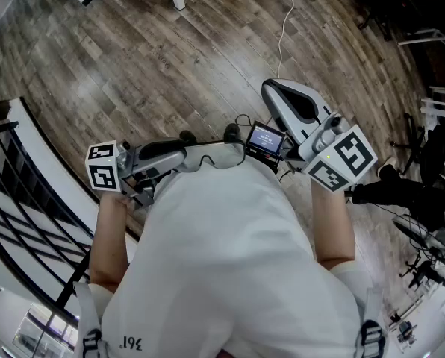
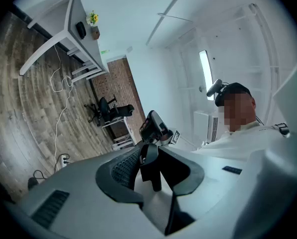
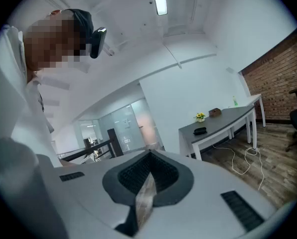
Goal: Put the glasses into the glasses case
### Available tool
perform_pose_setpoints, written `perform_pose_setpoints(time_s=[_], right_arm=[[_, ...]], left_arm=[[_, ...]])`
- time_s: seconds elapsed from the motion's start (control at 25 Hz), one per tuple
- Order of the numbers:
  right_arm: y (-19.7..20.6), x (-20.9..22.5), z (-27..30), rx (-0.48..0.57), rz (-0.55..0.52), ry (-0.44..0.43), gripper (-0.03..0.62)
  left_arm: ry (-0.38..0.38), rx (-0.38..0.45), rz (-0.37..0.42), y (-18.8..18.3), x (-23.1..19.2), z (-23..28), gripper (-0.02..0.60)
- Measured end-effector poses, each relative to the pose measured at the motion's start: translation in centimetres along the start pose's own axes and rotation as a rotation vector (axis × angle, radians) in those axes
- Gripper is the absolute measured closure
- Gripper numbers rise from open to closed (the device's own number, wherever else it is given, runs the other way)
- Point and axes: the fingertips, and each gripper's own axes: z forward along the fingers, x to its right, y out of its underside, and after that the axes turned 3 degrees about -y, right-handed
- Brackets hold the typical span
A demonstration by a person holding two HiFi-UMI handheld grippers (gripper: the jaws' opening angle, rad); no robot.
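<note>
Clear-lensed glasses (image 1: 211, 156) with a dark frame hang in front of the person's chest. My left gripper (image 1: 179, 155) is shut on their left end; in the left gripper view a dark piece of the glasses (image 2: 149, 166) sits pinched between the pads. My right gripper (image 1: 271, 89) is held up to the right of the glasses, jaws shut, and shows beyond them in the left gripper view (image 2: 156, 127). In the right gripper view its pads (image 3: 158, 176) meet, with only a pale sliver at the seam. A small dark object (image 3: 201, 131), perhaps the case, lies on a far desk.
A grey desk (image 3: 228, 118) with yellow flowers (image 3: 200, 116) and a box stands across the wooden floor (image 1: 133, 58). A white cable (image 1: 286, 21) trails on the floor. A black railing (image 1: 13, 192) runs at left; chairs and stands (image 1: 424, 192) crowd the right.
</note>
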Motion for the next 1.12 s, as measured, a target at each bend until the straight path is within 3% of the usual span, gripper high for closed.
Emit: perform_pose_setpoints(time_s=[0.44,0.64,0.8,0.84,0.92,0.96,1.12], right_arm=[[0.7,-0.4,0.5,-0.056,-0.071,0.001,0.585],[0.3,-0.3,0.4,-0.037,-0.104,0.024,0.585],[-0.3,-0.9,0.0,-0.031,-0.144,-0.016,0.581],[0.0,-1.4,-0.2,-0.056,-0.170,-0.046,0.563],[1.0,-3.1,-0.3,-0.117,-0.245,-0.123,0.395],[1.4,-4.1,-0.2,-0.141,-0.292,-0.163,0.359],[3.9,-6.8,0.1,-0.244,-0.373,-0.260,0.324]], left_arm=[[0.004,-0.001,0.006,-0.1,0.1,0.0,0.457],[0.027,0.036,-0.007,-0.2,0.0,-0.3,0.459],[0.037,0.056,-0.029,-0.4,-0.1,-0.4,0.459],[0.038,0.058,-0.034,-0.4,-0.1,-0.4,0.459],[0.039,0.064,-0.048,-0.3,-0.3,-0.4,0.459],[0.040,0.070,-0.058,-0.4,-0.5,-0.4,0.459],[0.053,0.117,-0.120,-0.7,-1.1,-0.5,0.459]])
